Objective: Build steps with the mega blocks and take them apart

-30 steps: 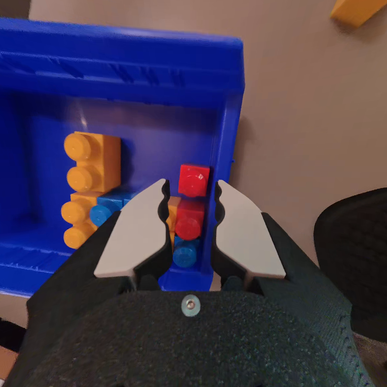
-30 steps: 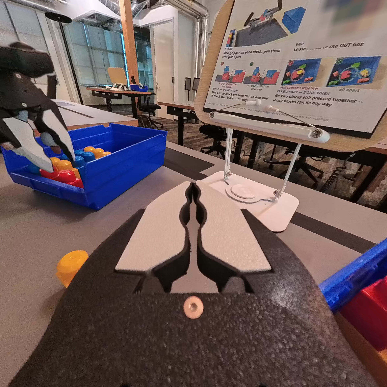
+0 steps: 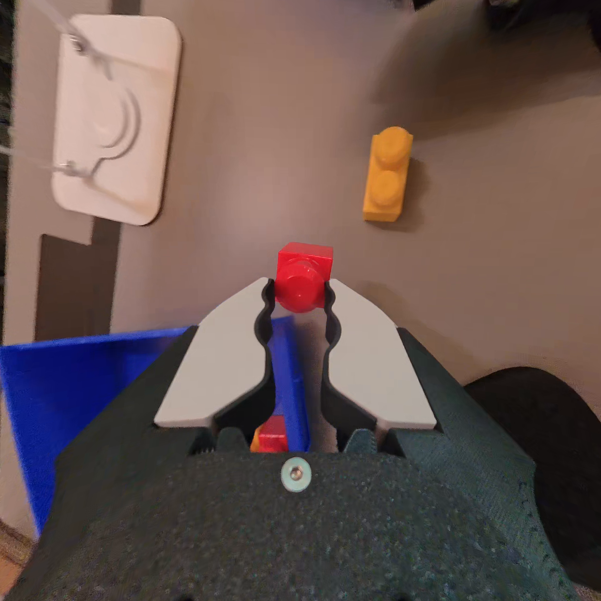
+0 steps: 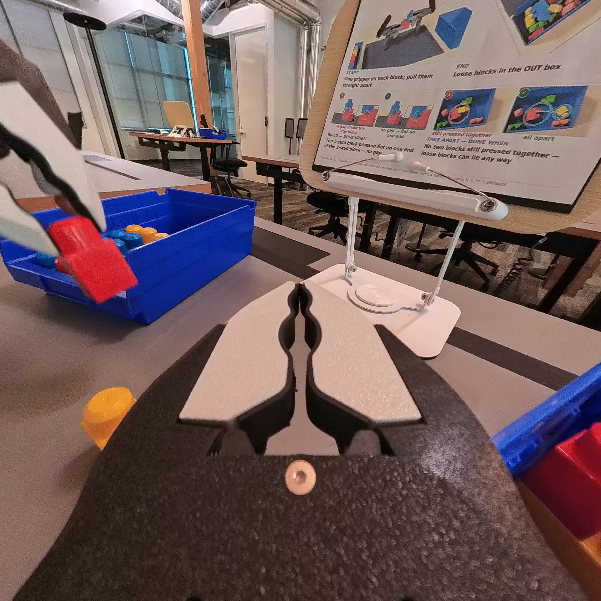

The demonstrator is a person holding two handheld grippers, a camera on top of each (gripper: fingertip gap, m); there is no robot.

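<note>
Left hand-held gripper [image 3: 299,287] pinches a red block [image 3: 304,276] above the grey table [image 3: 260,162]; right hand-held gripper [image 4: 298,287] sits closed, empty.

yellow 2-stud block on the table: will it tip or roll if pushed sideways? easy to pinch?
The yellow block lies flat on the table, studs up, long and low, so it will more likely slide than tip or roll. It looks like rigid moulded plastic: probably stiff and light. Its glossy sides may slip a little; the flat long sides suit a pinch better than the round studs.

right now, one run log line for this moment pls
left tongs: shut on red block, above table | right tongs: shut, empty | yellow block: on table | blue bin: holds blocks
</note>
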